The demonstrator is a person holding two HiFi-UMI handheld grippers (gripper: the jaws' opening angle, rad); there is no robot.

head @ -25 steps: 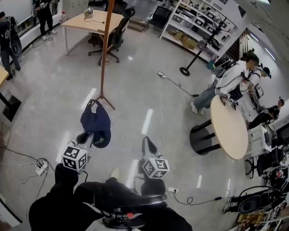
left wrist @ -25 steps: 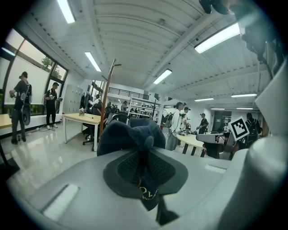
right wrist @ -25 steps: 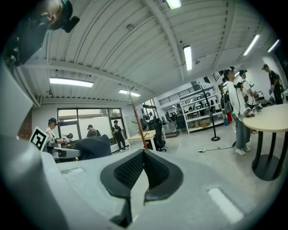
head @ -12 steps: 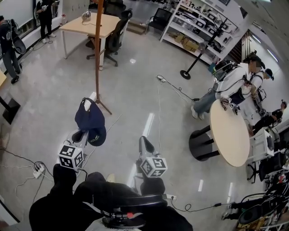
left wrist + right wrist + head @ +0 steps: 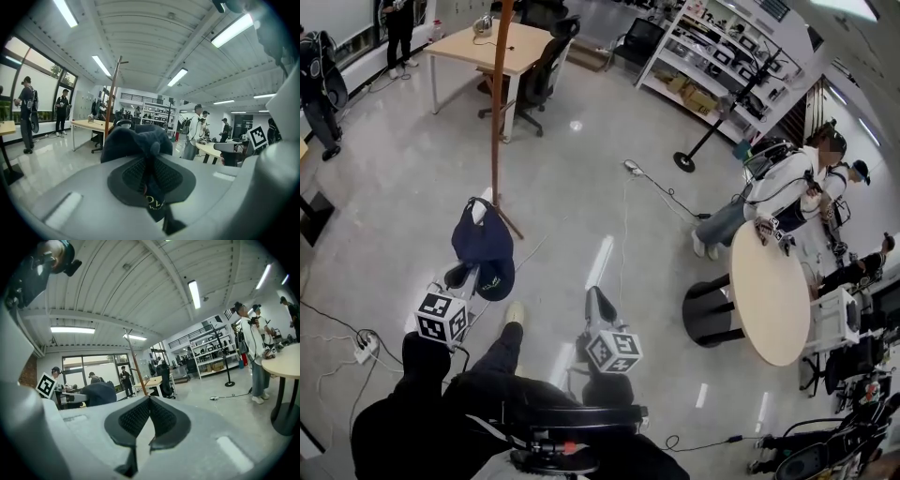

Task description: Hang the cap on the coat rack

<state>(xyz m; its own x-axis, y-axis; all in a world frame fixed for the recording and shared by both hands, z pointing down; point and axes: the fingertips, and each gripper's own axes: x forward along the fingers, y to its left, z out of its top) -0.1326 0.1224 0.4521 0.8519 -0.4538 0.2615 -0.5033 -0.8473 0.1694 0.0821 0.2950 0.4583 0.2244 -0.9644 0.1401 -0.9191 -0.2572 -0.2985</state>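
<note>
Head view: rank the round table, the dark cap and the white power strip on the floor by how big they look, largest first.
1. round table
2. cap, held up nearer the camera, which may enlarge it
3. power strip, clearly smallest

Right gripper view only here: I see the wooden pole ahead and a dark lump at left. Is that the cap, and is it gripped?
Observer: Yes. The left gripper view shows the left gripper shut on the cap, with fabric pinched between its jaws.
Operator: Where's the rack's base?
Observer: In the head view the coat rack meets the floor just beyond the cap.
Operator: Any floor clutter?
Observer: A power strip lies off to the left gripper's left.
</note>
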